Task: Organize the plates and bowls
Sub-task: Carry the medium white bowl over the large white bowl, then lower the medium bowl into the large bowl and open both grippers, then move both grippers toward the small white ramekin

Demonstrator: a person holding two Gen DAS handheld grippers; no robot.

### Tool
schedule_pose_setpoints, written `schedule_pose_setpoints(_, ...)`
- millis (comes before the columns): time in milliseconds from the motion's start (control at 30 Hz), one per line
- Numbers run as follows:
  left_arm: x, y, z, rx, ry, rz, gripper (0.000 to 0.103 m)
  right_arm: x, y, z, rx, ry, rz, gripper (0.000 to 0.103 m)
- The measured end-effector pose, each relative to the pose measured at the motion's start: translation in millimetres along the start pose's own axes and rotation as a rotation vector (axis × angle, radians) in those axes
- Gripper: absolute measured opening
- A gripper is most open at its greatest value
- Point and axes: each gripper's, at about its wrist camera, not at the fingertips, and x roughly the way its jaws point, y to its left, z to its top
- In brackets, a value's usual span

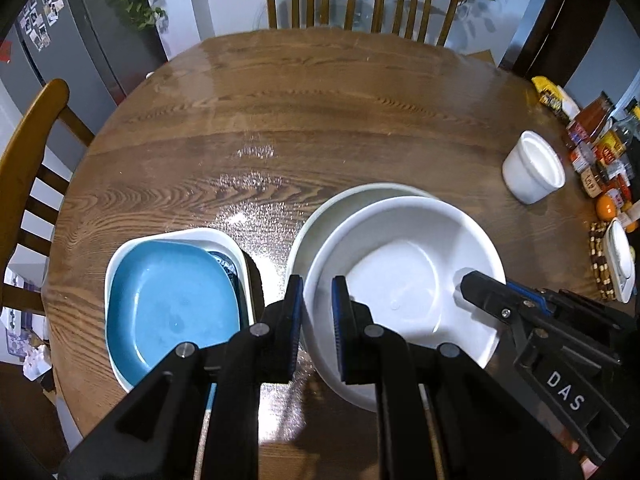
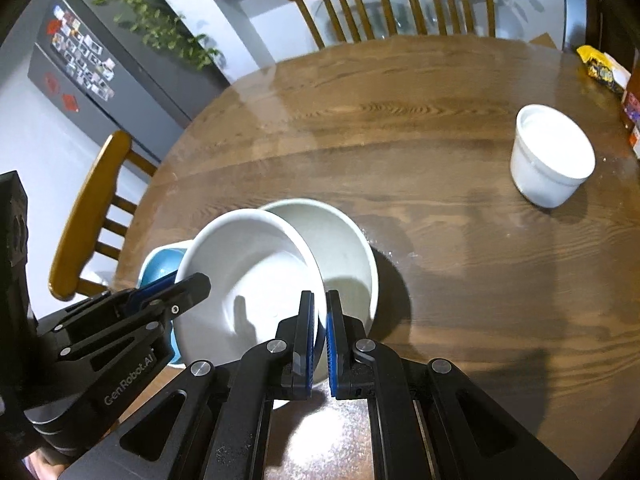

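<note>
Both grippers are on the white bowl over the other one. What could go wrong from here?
1. The white bowl is held only by thin rim pinches from the left gripper and right gripper; uneven motion could twist it loose.
2. It sits tilted and off-centre over the lower bowl; lowering it so may chip the rims.
3. The blue plate is close beside.

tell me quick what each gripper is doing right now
left gripper: closed on the left rim of the white bowl, held over a second white bowl.
right gripper: closed on the same bowl's right rim.
</note>
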Motion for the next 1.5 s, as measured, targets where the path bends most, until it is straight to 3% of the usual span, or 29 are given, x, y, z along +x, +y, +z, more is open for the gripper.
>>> schedule_pose_setpoints(767, 29.7, -8.0, 4.5, 0.062, 0.033, 0.047, 0.015, 19.7, 1.0, 5.4, -0.046, 0.018, -0.080, 0.007)
schedule_pose_setpoints(1067, 15.9, -15.4, 8.8, 0.082, -0.018, 0.052, 0.035, 14.1, 6.6, 7.5, -0.070, -0.007, -0.102, 0.007)
schedule_pose_setpoints(1233, 2.5, -18.4, 9.4, 0.091, -0.070, 0.060, 0.054, 5.4, 4.6, 7.1, -0.064, -0.037, -0.096, 0.007)
schedule_pose_setpoints(1400, -12.1, -22.4, 7.6, 0.109, -0.124, 0.069, 0.060, -6.9, 1.4, 7.4, -0.048, -0.071, -0.086, 0.007)
schedule_pose_setpoints(1500, -20.7, -23.0, 5.2, 0.115, -0.159, 0.081, 0.073, -15.2, -2.6, 7.7, -0.031, -0.101, -0.083, 0.008)
